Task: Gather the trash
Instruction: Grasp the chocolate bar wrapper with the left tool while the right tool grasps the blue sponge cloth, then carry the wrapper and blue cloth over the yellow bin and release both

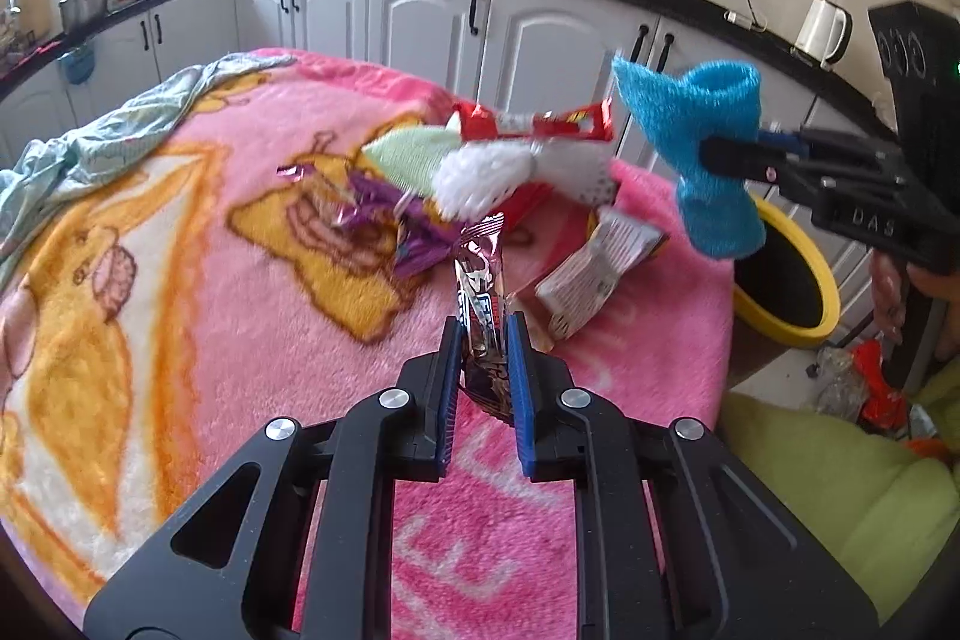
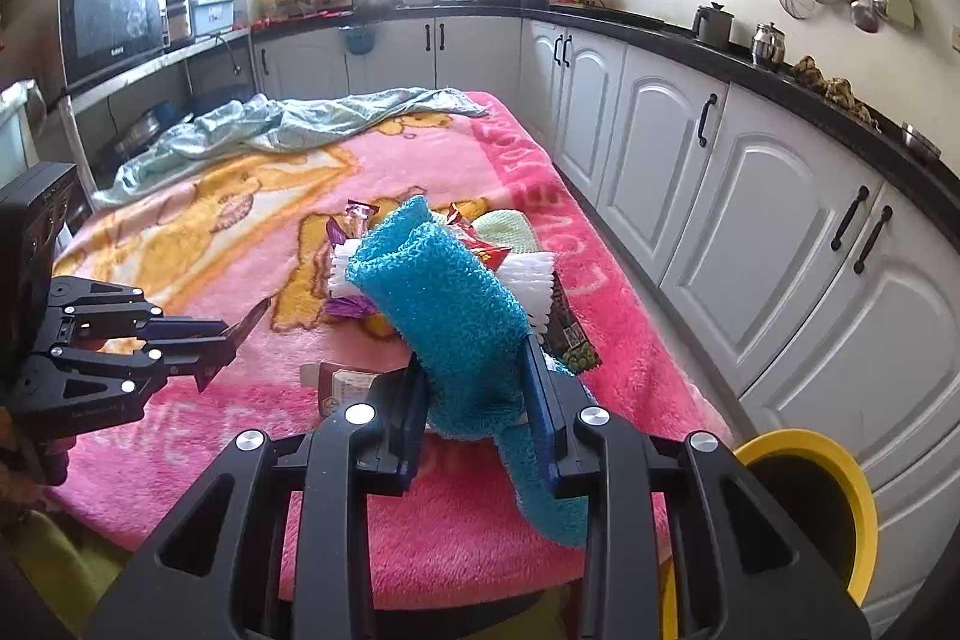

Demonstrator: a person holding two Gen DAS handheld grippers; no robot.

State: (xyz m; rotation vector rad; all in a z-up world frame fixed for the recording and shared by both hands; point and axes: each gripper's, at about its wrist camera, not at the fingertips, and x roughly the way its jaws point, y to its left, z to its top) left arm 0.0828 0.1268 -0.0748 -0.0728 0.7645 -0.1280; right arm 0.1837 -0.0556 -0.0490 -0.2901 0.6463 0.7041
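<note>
gripping a shiny wrapper point(image 1: 480, 304) upright above the pink blanket point(image 1: 252, 316), left gripper point(image 1: 485, 340) clamped on its lower end, long axis vertical, blue foam net point(image 2: 444, 316) pinched by right gripper point(image 2: 474, 382), yellow-rimmed bin point(image 2: 840, 496) just beyond the blanket's near right edge, loose trash point(image 1: 528, 160) piled further away

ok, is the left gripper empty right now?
No: the left gripper is shut on a shiny brown snack wrapper, lifted above the pink blanket.
</note>
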